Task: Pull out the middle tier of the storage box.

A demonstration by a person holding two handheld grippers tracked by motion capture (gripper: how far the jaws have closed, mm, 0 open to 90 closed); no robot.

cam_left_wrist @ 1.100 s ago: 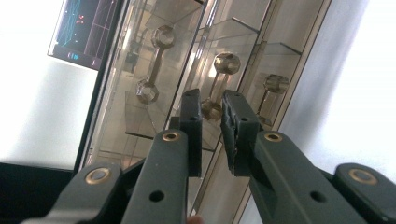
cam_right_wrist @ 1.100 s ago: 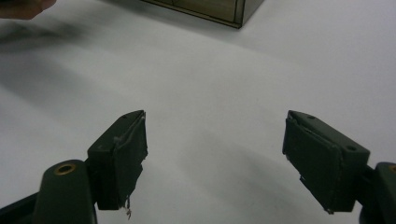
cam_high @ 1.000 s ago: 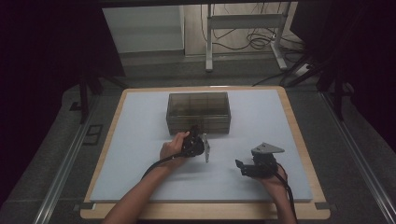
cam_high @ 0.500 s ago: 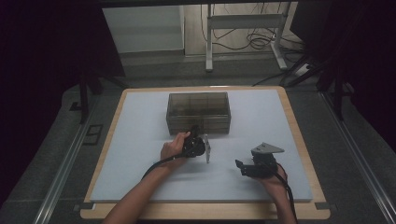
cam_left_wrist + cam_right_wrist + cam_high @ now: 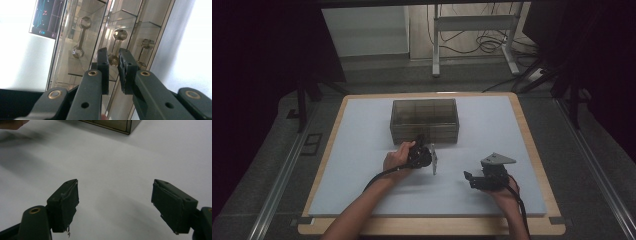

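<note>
High view looks down on a white surface [image 5: 362, 150] with a clear, smoke-tinted plastic box [image 5: 424, 120] standing on it; that box serves as the landmark. Inside it, thin walls split it into compartments, and the left gripper view shows small brass-coloured bolts [image 5: 81, 37] lying in them, seen through the see-through wall.

The left tongs [image 5: 419, 142] sit just in front of the box's near wall, tips pointing at it, held by the person's left hand [image 5: 396, 159]. In the left gripper view the left tongs [image 5: 113, 70] have their two black jaws drawn nearly together, with only a narrow slit between the pads and nothing visibly pinched there; the box wall lies right behind the tips, and whether they touch it cannot be told.

The right tongs [image 5: 469, 179] rest well in front of the box and off toward its right end, held low over the bare white surface by the right hand [image 5: 502, 192]. In the right gripper view the right tongs [image 5: 115, 205] stand wide apart with nothing between them, and a corner of the box shows beyond them at the top edge.
</note>
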